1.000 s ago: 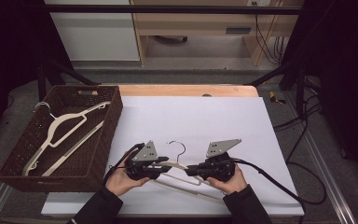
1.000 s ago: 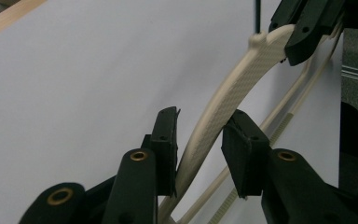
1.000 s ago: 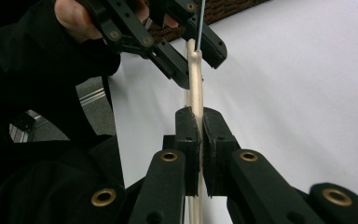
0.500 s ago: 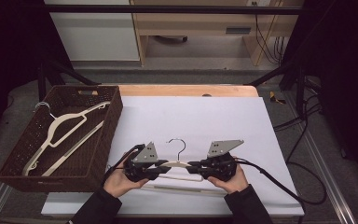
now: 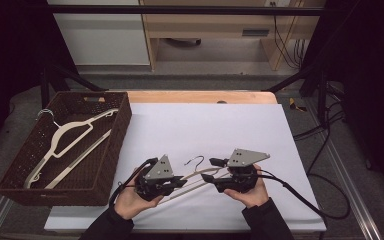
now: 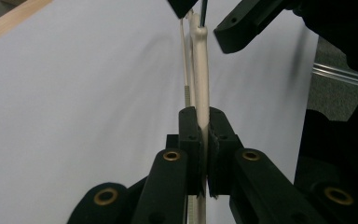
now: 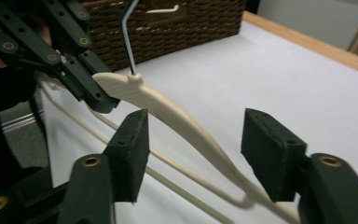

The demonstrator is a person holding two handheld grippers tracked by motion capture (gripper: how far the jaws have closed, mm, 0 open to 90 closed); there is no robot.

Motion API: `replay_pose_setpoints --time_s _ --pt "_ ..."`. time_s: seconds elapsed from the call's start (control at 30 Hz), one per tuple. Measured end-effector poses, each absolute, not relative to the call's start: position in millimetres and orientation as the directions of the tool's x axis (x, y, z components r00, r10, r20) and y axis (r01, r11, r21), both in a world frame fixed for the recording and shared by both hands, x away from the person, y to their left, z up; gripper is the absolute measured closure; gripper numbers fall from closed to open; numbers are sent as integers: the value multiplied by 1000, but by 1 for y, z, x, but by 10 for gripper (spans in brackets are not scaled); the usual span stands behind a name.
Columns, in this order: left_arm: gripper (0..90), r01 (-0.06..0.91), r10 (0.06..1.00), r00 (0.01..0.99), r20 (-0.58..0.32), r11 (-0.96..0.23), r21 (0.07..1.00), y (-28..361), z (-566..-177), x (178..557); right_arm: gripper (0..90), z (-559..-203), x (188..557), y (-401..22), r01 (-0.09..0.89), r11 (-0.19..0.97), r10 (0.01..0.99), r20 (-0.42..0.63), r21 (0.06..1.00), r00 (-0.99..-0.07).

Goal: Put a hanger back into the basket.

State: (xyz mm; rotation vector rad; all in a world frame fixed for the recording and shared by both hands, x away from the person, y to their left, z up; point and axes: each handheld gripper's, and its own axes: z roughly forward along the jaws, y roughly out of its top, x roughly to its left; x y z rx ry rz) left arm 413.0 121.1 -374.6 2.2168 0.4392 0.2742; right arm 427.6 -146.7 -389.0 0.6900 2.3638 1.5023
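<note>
Lower centre of the high view: left gripper (image 5: 172,182) jaws just closed, clamped on hanger (image 5: 200,176) arm. Right gripper (image 5: 215,177) jaws just opened, hanger between them, untouched.

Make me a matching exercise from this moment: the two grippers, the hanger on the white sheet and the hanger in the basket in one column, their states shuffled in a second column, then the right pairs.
Column one:
1. left gripper
2. right gripper
3. hanger on the white sheet
4. hanger in the basket

Column two:
A. jaws apart, pads clear of the arm that runs between them
B. lies loose in the brown wicker basket
C. jaws shut on a cream hanger arm
D. pinched at one arm, metal hook pointing away from the person

Pairs: 1-C, 2-A, 3-D, 4-B
</note>
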Motion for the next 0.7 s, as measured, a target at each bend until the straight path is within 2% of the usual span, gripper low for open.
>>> replay_pose_setpoints --time_s 0.2,0.23,0.27,0.37,0.57,0.7 --pt "863 254 477 878 36 -529 810 131 -369 415 260 -387 425 -168 284 291 625 43 913 -780" --pt "862 254 477 878 36 -529 810 131 -369 415 260 -387 425 -168 284 291 625 43 913 -780" --pt "863 260 497 867 34 -511 819 137 -365 417 202 -389 424 -179 302 279 668 41 912 -743" --pt "862 270 517 856 26 -488 830 144 -359 418 132 -392 422 -191 321 259 720 40 911 -693" --pt "862 257 545 838 35 -451 855 164 -336 418 61 -403 414 -215 363 237 792 37 901 -609" --pt "862 262 570 821 36 -432 863 178 -318 421 56 -406 410 -227 386 226 814 44 895 -579"
